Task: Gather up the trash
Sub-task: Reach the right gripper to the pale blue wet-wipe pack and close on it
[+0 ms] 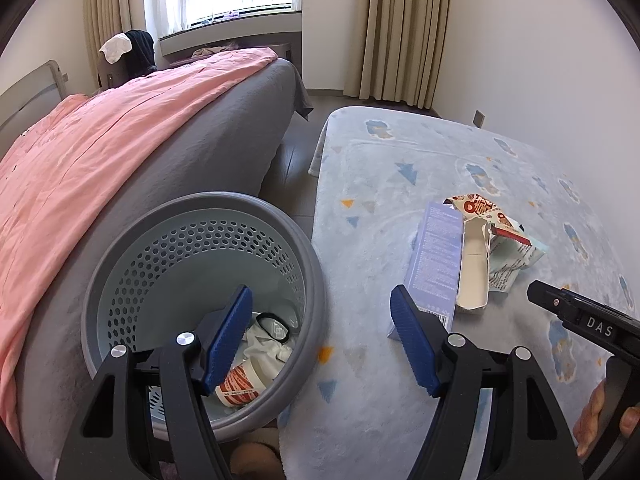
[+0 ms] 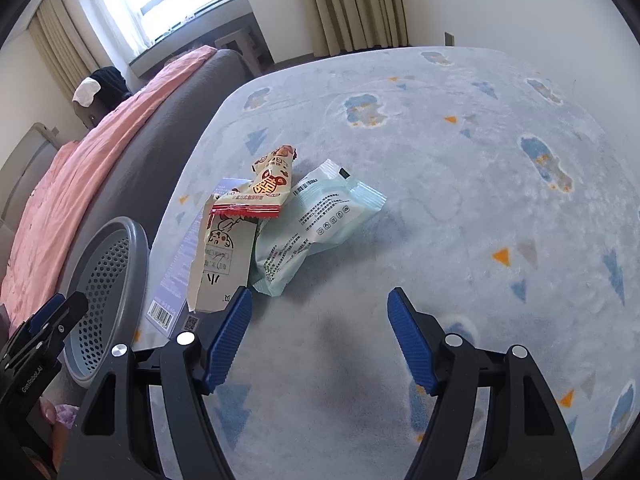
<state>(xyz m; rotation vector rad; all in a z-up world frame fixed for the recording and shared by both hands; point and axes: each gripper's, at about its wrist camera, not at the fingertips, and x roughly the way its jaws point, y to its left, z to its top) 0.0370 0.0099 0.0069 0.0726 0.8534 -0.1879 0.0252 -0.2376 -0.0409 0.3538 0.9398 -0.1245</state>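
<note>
Right gripper (image 2: 320, 340) hangs wide and empty just in front of the trash pile on the rug (image 2: 460, 208). It should go down slowly over the pale green packet (image 2: 316, 224), squeeze its middle, then carry it to the grey bin (image 1: 208, 276) by the bed.

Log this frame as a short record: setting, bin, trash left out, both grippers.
setting: bedroom, patterned rug beside bed
bin: grey basket between bed and rug, some trash already inside
trash left: purple box, snack wrapper, pale green packet, piled together on rug
left gripper: open, empty
right gripper: open, empty
</note>
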